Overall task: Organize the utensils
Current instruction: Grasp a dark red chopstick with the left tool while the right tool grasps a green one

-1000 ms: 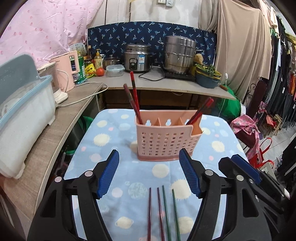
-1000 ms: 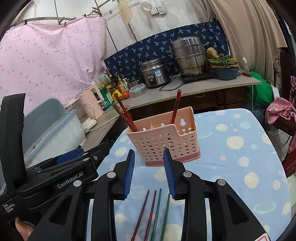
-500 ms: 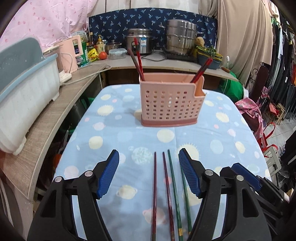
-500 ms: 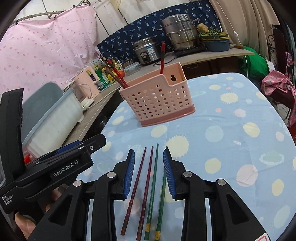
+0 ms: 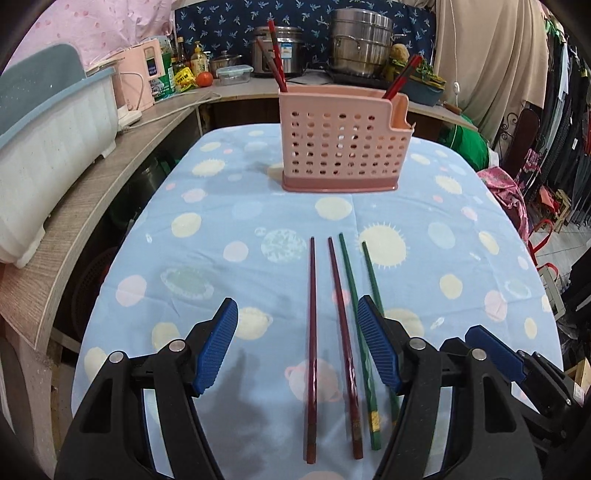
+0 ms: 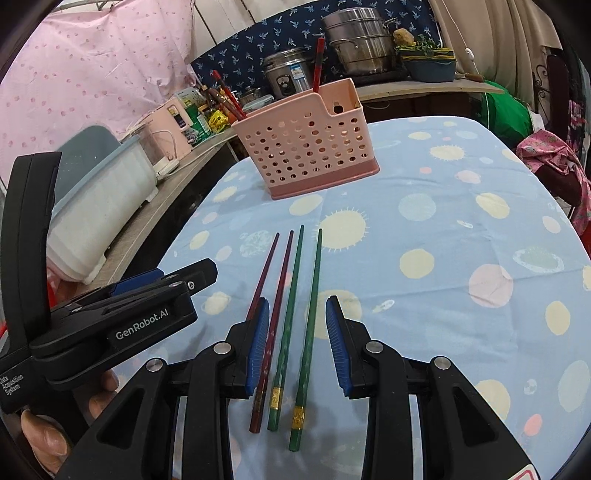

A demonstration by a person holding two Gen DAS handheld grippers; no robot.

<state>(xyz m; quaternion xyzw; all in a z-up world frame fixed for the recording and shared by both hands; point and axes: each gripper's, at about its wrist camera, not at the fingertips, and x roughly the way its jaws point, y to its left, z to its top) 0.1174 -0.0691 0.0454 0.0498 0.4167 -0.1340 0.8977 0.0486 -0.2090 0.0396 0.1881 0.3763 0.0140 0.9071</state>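
Covering table: spotted blue cloth

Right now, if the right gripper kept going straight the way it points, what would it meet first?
Probably the two green chopsticks lying between the right gripper's open jaws on the tablecloth; its height above them is unclear.

Desk under light blue cloth with pale dots and suns. Wooden counter along left edge, bending across top of frame. White-and-blue plastic bin on it at left. Rice cooker and steel stacked pot at top centre. Navy floral cloth behind them; pink dotted sheet upper left. Beige curtain and hanging clothes at right.
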